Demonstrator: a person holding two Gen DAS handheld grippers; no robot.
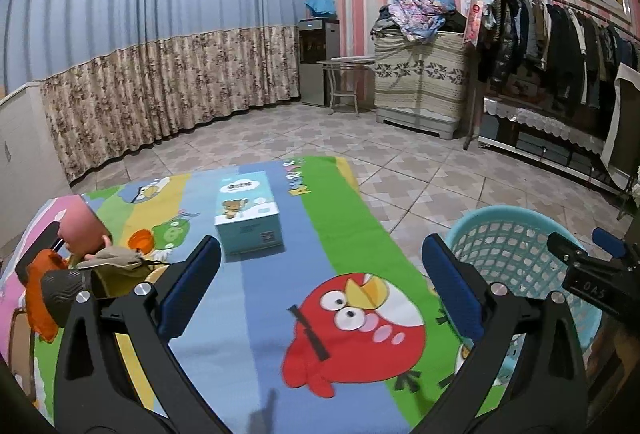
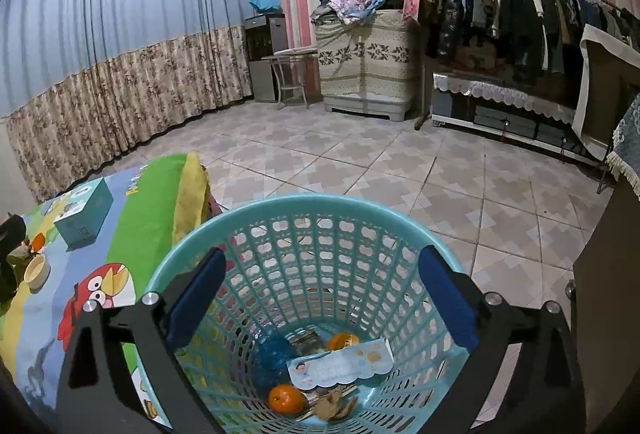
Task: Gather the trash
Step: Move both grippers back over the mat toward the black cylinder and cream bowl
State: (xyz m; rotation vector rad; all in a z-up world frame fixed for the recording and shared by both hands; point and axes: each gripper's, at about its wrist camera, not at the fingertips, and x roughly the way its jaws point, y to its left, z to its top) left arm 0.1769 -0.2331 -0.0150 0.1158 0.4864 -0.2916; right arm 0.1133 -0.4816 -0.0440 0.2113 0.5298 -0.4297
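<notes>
A turquoise plastic basket (image 2: 360,218) stands on the floor beside the table. Inside it lie an orange fruit (image 2: 285,399), a piece of orange peel (image 2: 343,341), a light blue paper wrapper (image 2: 344,364), a crumpled blue wrap (image 2: 276,352) and brown scraps (image 2: 334,408). My right gripper (image 2: 326,298) hangs open over the basket's mouth, nothing between its pads. My left gripper (image 1: 320,286) is open above the cartoon-bird table cover (image 1: 280,294), empty. The basket (image 1: 516,246) shows at its right, with the right gripper (image 1: 588,266) over it. A teal tissue box (image 1: 248,218) stands on the table ahead.
At the table's left end lie an orange bowl (image 1: 141,240), an orange and grey cloth heap (image 1: 52,294), a tan pouch (image 1: 112,260) and a pink object (image 1: 80,226). A cream dish (image 2: 37,271) sits nearby. Tiled floor, a curtain, a covered cabinet and a clothes rack lie beyond.
</notes>
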